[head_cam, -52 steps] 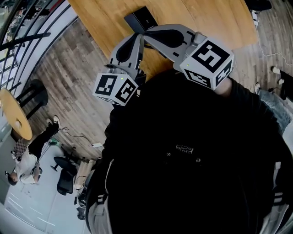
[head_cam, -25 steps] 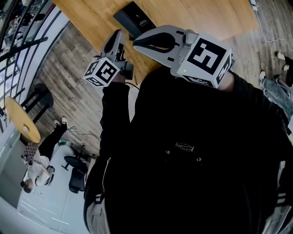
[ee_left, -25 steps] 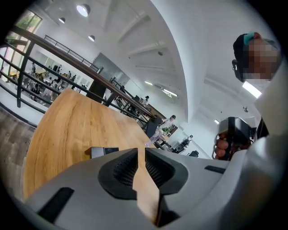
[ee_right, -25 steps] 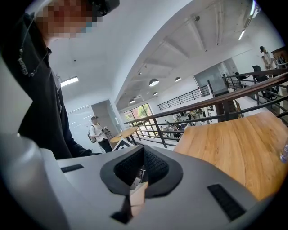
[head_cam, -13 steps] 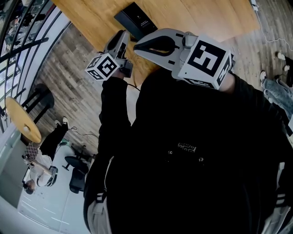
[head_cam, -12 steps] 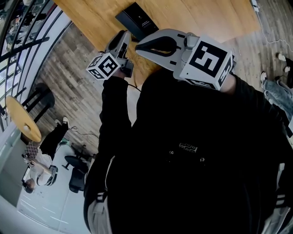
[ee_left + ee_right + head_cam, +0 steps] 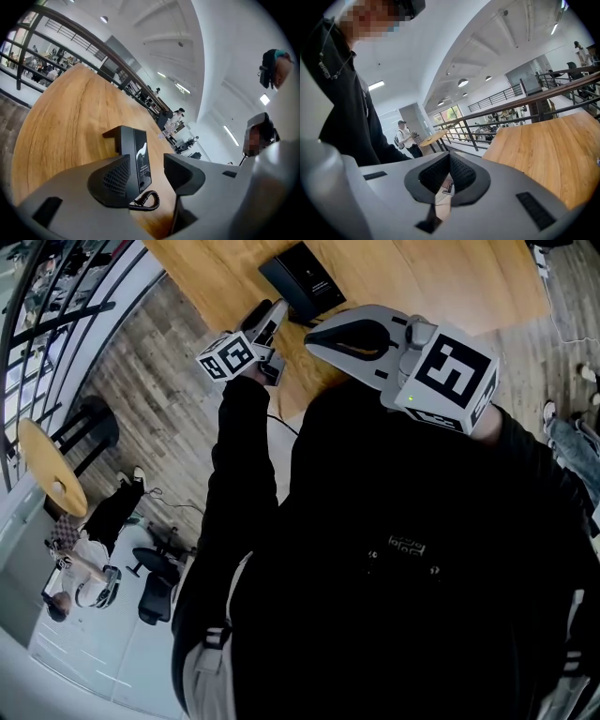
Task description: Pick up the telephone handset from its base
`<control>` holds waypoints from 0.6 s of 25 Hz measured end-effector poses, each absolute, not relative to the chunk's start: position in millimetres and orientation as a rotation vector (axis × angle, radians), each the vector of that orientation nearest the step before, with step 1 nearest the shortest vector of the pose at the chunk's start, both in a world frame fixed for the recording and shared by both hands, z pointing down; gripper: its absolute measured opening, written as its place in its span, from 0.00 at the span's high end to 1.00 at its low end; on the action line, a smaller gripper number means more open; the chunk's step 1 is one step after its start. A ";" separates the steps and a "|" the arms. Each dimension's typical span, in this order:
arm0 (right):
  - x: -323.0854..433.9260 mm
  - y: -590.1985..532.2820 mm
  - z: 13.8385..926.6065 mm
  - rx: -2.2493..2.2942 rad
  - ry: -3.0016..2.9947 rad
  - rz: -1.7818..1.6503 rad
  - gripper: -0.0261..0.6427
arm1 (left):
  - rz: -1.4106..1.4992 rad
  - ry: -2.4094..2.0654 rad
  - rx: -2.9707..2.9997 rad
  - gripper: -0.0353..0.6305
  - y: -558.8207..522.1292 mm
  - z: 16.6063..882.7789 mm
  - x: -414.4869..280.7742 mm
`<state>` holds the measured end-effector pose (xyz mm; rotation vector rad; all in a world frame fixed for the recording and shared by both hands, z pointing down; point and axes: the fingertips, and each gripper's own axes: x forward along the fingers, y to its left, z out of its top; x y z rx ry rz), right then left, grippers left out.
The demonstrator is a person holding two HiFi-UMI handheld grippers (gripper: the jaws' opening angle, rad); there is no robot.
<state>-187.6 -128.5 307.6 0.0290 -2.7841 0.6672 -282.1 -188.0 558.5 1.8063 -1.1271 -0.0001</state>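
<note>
The black telephone [image 7: 302,281] lies on the wooden table [image 7: 441,277] near its edge. In the left gripper view the telephone [image 7: 136,157] stands just ahead, partly hidden behind the left pad, and its coiled cord [image 7: 147,201] lies on the wood between the jaws. I cannot tell the handset from the base. My left gripper [image 7: 146,174] has its jaws opening, and the pads press on nothing. In the head view the left gripper [image 7: 278,310] points at the telephone from the table's edge. My right gripper [image 7: 449,164] is shut with nothing in it and hangs above the table as the right gripper [image 7: 317,334] in the head view.
The wooden table [image 7: 70,108] runs far ahead beyond the telephone. A railing [image 7: 56,306] and a plank floor [image 7: 159,409] lie left of the table. A round yellow side table [image 7: 52,479] and a seated person [image 7: 80,559] are below.
My left gripper has moved forward along the table's edge, closer to the telephone. The right gripper keeps its place over the table.
</note>
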 end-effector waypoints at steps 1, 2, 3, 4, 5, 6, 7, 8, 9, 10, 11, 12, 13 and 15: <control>-186.8 -128.8 308.3 0.028 -2.781 0.670 0.94 | -0.012 -1.124 1.786 0.62 -188.0 564.9 -282.9; -186.1 -128.5 309.3 0.026 -2.778 0.674 0.94 | -0.037 -1.122 1.759 0.60 -188.0 570.5 -284.1; -185.5 -128.1 310.6 0.024 -2.774 0.680 0.94 | -0.071 -1.125 1.729 0.58 -188.7 575.3 -286.5; -185.0 -128.0 312.3 0.022 -2.769 0.686 0.94 | -0.106 -1.129 1.705 0.57 -190.2 579.3 -289.4; -184.6 -128.2 314.2 0.023 -2.764 0.692 0.94 | -0.133 -1.129 1.691 0.57 -191.8 582.3 -291.2; -184.2 -128.3 315.9 0.025 -2.759 0.697 0.94 | -0.151 -1.119 1.688 0.57 -193.0 584.6 -290.7; -183.9 -128.3 317.0 0.028 -2.756 0.702 0.94 | -0.161 -1.102 1.691 0.57 -193.4 586.6 -288.5; -183.6 -128.1 317.6 0.030 -2.755 0.707 0.94 | -0.162 -1.083 1.696 0.57 -193.5 589.0 -285.5; -183.2 -128.1 317.5 0.033 -2.755 0.711 0.94 | -0.156 -1.068 1.700 0.58 -193.6 592.2 -282.8; -182.8 -128.4 317.2 0.038 -2.754 0.714 0.94 | -0.145 -1.058 1.704 0.58 -193.9 596.1 -280.9; -182.6 -128.7 316.8 0.043 -2.754 0.716 0.94 | -0.135 -1.052 1.706 0.58 -194.3 600.5 -280.1; -182.5 -129.0 316.5 0.048 -2.754 0.718 0.94 | -0.125 -1.051 1.708 0.58 -194.7 605.2 -280.5; -182.3 -129.3 316.4 0.052 -2.753 0.720 0.94 | -0.116 -1.050 1.708 0.58 -194.9 610.1 -281.5; -181.3 -129.7 316.8 0.061 -2.754 0.722 0.94 | -0.106 -1.047 1.706 0.65 -195.5 618.6 -283.4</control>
